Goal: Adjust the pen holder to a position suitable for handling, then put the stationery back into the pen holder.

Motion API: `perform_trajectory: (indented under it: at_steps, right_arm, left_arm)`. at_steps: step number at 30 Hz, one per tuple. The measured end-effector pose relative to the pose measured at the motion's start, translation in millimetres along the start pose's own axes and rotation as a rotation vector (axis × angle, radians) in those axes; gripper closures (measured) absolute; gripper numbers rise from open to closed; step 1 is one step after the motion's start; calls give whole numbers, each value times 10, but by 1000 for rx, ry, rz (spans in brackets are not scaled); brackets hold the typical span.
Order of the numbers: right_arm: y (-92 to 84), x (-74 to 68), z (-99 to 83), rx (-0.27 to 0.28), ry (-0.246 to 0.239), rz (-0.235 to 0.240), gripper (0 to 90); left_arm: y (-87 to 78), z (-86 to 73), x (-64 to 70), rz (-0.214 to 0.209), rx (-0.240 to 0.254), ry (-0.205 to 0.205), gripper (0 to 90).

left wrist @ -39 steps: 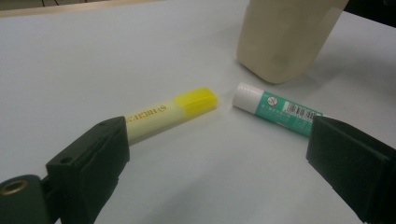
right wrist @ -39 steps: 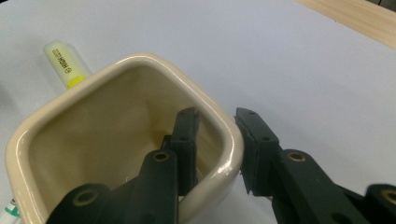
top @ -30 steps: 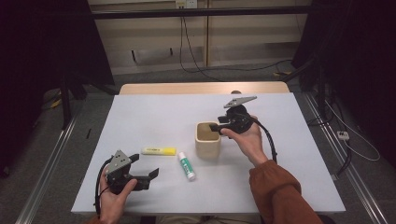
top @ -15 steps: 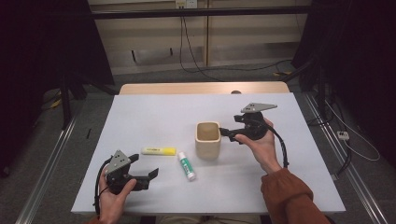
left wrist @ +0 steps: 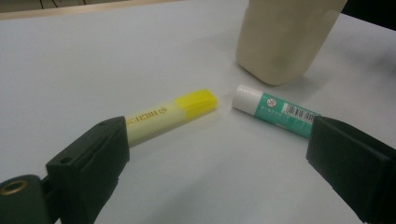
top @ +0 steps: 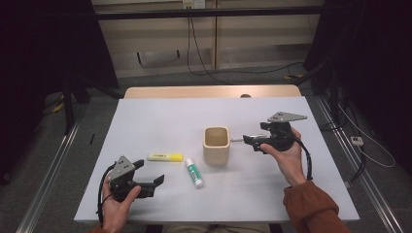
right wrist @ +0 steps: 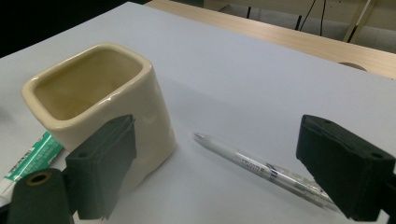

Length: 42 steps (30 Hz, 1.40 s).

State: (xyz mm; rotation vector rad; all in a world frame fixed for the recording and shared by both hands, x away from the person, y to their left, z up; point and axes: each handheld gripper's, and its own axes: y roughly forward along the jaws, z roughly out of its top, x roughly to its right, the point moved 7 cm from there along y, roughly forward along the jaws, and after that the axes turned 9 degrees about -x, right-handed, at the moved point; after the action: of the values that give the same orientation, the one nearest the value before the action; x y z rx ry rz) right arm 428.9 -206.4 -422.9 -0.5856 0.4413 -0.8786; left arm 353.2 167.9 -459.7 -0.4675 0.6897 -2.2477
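A cream square cup (top: 216, 144) stands mid-table. Left of it lie a yellow highlighter (top: 165, 157) and a green-and-white glue stick (top: 194, 173). A clear pen (top: 236, 140) lies flat on the table just right of the cup. My right gripper (top: 252, 141) hovers right of the cup, open; its jaws have just been opening, and the pen (right wrist: 261, 172) lies on the table below and between them, untouched. My left gripper (top: 153, 182) rests at the front left, open and holding nothing. The highlighter (left wrist: 173, 114) and glue stick (left wrist: 275, 114) lie ahead of it.
The white table top (top: 160, 116) has a wooden strip (top: 209, 92) along its far edge. Cables trail on the floor beyond and to the right. A cable hangs from each gripper toward the near edge.
My right gripper has moved right, away from the cup's rim, and its jaws have spread. The pen now lies on the table beside the cup. My left gripper has stayed put.
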Motion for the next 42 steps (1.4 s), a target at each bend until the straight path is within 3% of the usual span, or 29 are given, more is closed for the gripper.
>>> perform_trajectory:
  at_steps: [5, 15, 17, 19, 22, 25, 31, 33, 35, 38, 40, 42]
  right_arm:
    - [-41, 88, -76, 5, 11, -14, 122]
    - [23, 281, -214, -72, 48, -32, 114]
    - [30, 321, -213, -69, 63, -19, 127]
    - [33, 376, -201, -61, 58, -45, 144]
    - [49, 471, -197, -53, 44, -100, 248]
    - [69, 562, -206, -45, 67, -127, 394]
    - [82, 601, -191, -53, 60, -87, 697]
    - [80, 607, -196, -52, 47, -93, 752]
    - [65, 629, -191, -37, 64, -98, 900]
    - [65, 626, -196, -27, 67, -71, 900]
    - [83, 626, -205, -28, 12, -99, 900]
    - [126, 633, -230, -62, 19, -87, 900]
  left_arm:
    - [9, -9, 10, -3, -5, -6, 58]
    - [7, -14, 11, -1, -8, 3, 58]
    - [16, -19, 5, -3, -11, 3, 58]
    - [22, -33, -6, -1, -16, -3, 58]
    - [16, -41, -18, -1, -17, -11, 58]
    - [8, -38, -17, -1, -11, -11, 58]
    - [10, -39, 4, 1, -18, -8, 58]
    - [10, -35, 3, 2, -17, -3, 58]
    - [7, -33, 11, 5, -20, 2, 58]
    - [7, -32, 22, 6, -20, 7, 58]
    - [15, -35, 22, 5, -24, 2, 58]
    - [19, -38, 14, 7, -27, 6, 58]
